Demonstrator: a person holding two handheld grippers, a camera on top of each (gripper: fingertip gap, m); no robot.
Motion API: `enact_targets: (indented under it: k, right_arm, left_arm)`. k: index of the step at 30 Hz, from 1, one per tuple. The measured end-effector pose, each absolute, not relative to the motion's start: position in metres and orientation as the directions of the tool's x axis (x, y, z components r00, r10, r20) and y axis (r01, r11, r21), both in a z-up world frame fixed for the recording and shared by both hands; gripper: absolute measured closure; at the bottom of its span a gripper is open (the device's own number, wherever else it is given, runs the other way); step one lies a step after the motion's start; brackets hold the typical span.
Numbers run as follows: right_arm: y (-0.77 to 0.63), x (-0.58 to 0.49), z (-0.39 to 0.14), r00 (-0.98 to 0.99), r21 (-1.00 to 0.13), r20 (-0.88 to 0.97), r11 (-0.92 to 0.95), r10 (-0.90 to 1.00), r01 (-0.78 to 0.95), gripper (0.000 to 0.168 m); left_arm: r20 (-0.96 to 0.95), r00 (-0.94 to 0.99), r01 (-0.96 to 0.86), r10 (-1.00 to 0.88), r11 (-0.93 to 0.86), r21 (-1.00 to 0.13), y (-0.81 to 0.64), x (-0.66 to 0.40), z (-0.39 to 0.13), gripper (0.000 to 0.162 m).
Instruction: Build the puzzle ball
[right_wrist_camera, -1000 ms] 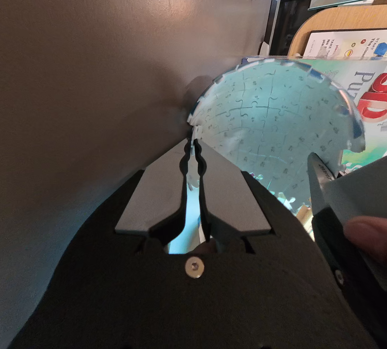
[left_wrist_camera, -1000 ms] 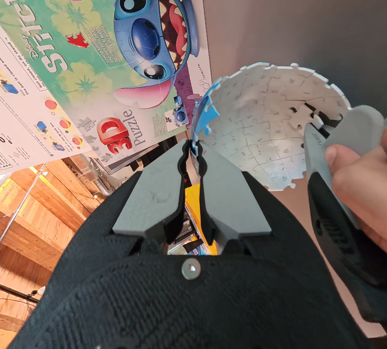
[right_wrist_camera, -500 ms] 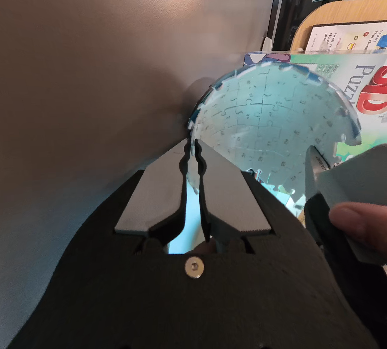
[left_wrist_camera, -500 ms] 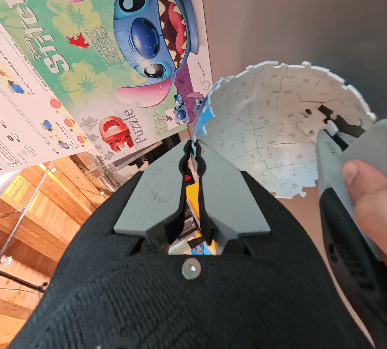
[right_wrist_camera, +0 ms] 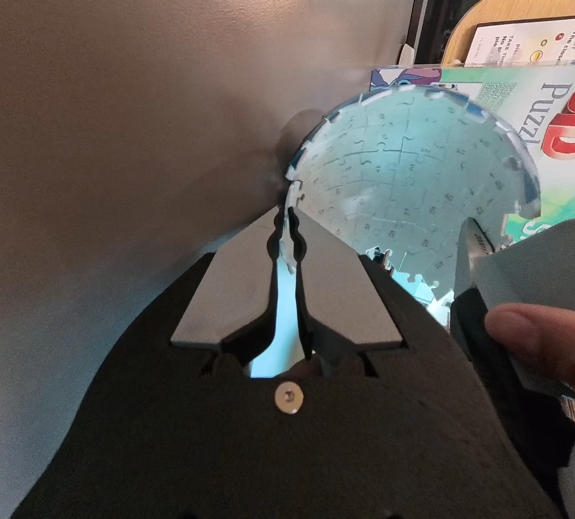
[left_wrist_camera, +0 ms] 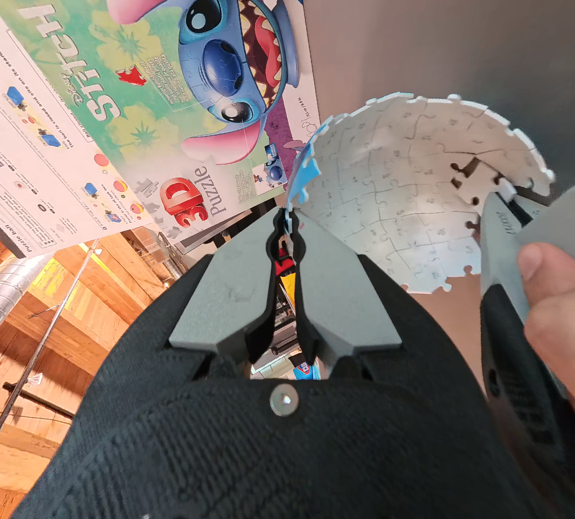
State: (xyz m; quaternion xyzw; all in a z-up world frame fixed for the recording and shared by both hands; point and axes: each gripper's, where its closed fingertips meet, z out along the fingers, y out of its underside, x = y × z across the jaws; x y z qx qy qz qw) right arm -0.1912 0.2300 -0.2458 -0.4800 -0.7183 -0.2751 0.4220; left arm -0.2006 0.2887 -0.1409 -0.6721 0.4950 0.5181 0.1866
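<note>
The half-built puzzle ball [left_wrist_camera: 398, 193] is a curved shell, white inside and blue outside, held in the air between both grippers. My left gripper [left_wrist_camera: 287, 217] is shut on its blue-edged rim. My right gripper [right_wrist_camera: 284, 214] is shut on the opposite rim, on a partly seated edge piece [left_wrist_camera: 479, 183] with dark gaps around it. The right gripper also shows in the left wrist view [left_wrist_camera: 494, 208], with a thumb on its body. The shell [right_wrist_camera: 404, 177] and the left gripper [right_wrist_camera: 469, 233] show in the right wrist view.
The puzzle box [left_wrist_camera: 186, 84] lies on the dark grey table [left_wrist_camera: 435, 21] behind the shell, with a printed instruction sheet [left_wrist_camera: 31, 146] beside it. The box [right_wrist_camera: 544, 105] and the sheet [right_wrist_camera: 513, 43] also show in the right wrist view. Wooden beams and shelves lie beyond. The tips of one gripper are about 12 cm away from the tips of the other.
The edge piece at the right gripper has been pushed closer into the shell, and the gaps around it are narrower. The shell has turned a little. Both grippers stay shut.
</note>
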Motion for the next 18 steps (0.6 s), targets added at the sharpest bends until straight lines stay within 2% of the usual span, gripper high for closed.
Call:
enact_targets:
  k: [12,18]
  right_arm:
    - [0.2338,-0.186,-0.2469,-0.202,0.032,0.868,0.354,0.454,0.935,0.168]
    - [0.2299,-0.1928,-0.2428,-0.164,-0.004,0.891,0.369,0.422,0.929,0.162]
  left_arm:
    - [-0.88,-0.034,-0.857,-0.474,-0.439,0.27,0.2862,-0.1978,-0.1407,0.161]
    - [-0.877,-0.025,-0.859,-0.481,-0.438,0.265,0.2842,-0.1967,-0.1414,0.162]
